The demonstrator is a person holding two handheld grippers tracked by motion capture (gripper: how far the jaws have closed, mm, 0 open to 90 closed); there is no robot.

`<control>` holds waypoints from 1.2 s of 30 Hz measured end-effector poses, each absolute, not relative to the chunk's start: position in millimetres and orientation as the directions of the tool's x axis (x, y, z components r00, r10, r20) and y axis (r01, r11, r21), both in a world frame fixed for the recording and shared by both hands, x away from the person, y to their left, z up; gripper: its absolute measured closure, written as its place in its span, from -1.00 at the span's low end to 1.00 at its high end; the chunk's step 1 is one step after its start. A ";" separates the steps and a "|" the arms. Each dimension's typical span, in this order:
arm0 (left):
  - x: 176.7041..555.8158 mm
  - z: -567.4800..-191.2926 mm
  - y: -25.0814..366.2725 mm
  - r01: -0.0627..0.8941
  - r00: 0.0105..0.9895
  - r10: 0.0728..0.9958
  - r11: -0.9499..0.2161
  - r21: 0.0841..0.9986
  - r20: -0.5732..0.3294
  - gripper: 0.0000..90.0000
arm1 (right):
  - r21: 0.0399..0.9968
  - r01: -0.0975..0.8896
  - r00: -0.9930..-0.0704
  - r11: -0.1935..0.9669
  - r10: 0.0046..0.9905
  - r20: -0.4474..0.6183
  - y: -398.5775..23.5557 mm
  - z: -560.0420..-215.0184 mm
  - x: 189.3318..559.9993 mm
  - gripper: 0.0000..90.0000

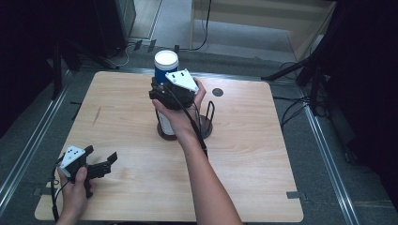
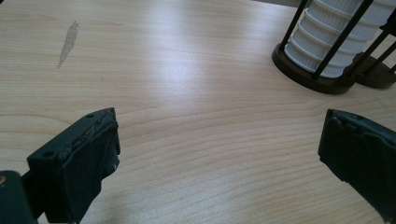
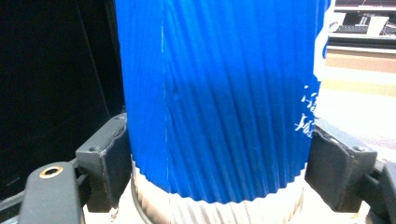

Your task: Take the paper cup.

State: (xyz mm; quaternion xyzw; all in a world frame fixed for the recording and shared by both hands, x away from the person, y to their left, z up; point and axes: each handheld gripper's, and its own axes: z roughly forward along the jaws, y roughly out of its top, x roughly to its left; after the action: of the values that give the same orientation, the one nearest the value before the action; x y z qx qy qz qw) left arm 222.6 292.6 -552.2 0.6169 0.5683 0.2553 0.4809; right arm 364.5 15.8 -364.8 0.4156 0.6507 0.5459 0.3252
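As the stack still sits in its holder:
done: right claw [image 3: 217,154] clamps blue cup [image 3: 215,93] atop cup stack [image 2: 336,37]
left: lift it off; left claw [image 1: 101,164] open, idle over bench [image 1: 263,154]

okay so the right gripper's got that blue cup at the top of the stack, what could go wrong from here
1. The right gripper clamps the ribbed blue cup low on its thin wall; it may crush or slip.
2. White cups nested beneath might lift with it.
3. The wire cup holder stands free, and the left gripper rests apart, so it could tip.

Pale matt wood-grain table [image 1: 263,154], ribbed paper cup stack [image 3: 219,107] w/ blue sleeve, thin black metal-wire rack [image 2: 327,51]
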 end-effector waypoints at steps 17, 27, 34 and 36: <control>222.5 -552.2 292.8 0.454 0.225 0.947 0.108 0.884 -0.231 -1.00 | 0.996 0.089 -0.450 0.019 0.893 0.023 15.0 -353.5 362.0 -0.55; 222.7 -552.2 293.1 0.452 0.226 0.946 0.112 0.885 -0.235 -1.00 | 0.999 0.009 -0.478 -0.043 0.877 0.042 10.7 -348.7 362.1 -0.53; 223.0 -552.2 293.0 0.453 0.227 0.946 0.109 0.885 -0.232 -1.00 | 0.997 -0.053 -0.466 -0.058 0.884 0.027 9.2 -341.6 359.3 -0.53; 223.0 -552.2 292.7 0.452 0.226 0.946 0.110 0.885 -0.233 -1.00 | 0.996 -0.061 -0.462 -0.060 0.887 0.024 9.5 -339.2 357.9 -0.53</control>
State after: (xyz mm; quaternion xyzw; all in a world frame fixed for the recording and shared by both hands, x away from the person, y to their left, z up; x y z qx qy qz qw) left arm 223.0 292.7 -552.2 0.6161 0.5673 0.2555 0.4830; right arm 357.9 9.5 -339.2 0.3591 0.5745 0.6331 0.3744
